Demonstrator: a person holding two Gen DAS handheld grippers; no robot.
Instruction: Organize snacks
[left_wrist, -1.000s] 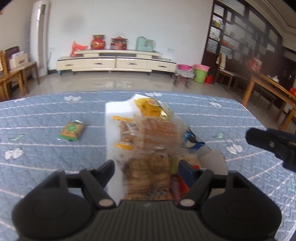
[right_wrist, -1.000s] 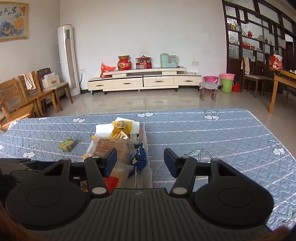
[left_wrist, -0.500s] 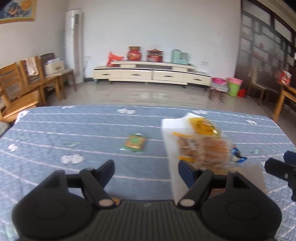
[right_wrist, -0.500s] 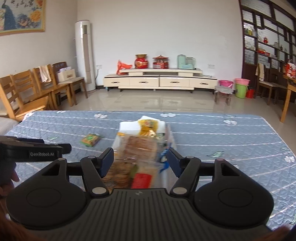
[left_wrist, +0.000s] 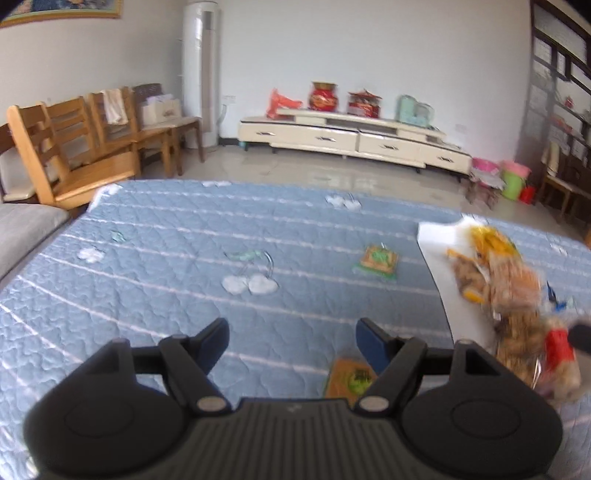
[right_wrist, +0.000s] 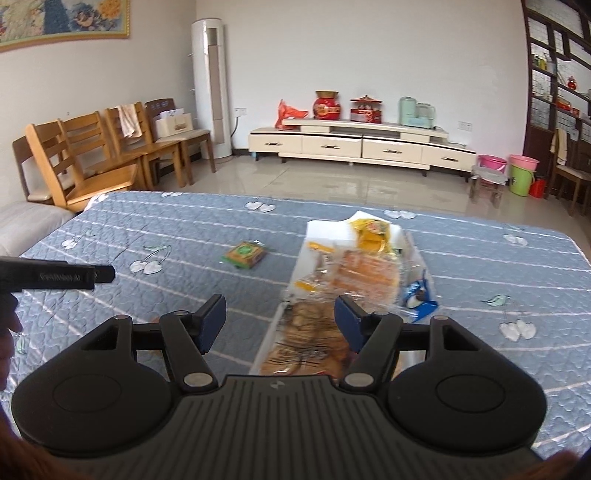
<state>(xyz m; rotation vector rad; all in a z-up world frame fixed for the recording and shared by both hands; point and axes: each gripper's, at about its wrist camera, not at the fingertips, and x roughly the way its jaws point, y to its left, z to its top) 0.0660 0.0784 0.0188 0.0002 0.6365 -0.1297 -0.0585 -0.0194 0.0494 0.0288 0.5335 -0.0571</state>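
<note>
The small flat green-and-orange snack packet (left_wrist: 352, 378) on the blue quilted cloth (left_wrist: 166, 266), just under the wide, empty left gripper (left_wrist: 291, 341), could be pushed away if closed on crookedly, while the wide, empty right gripper (right_wrist: 279, 314) is held over the white box of bagged snacks (right_wrist: 325, 229).

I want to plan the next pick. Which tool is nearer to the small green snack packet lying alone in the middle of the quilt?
Left. The left tool faces the packet; the right tool sits over the snack pile.

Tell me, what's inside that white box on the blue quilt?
The white box holds piled snack packets: a yellow one at the far end, clear packets of biscuits nearer. Whatever lies beneath them is covered.
</note>
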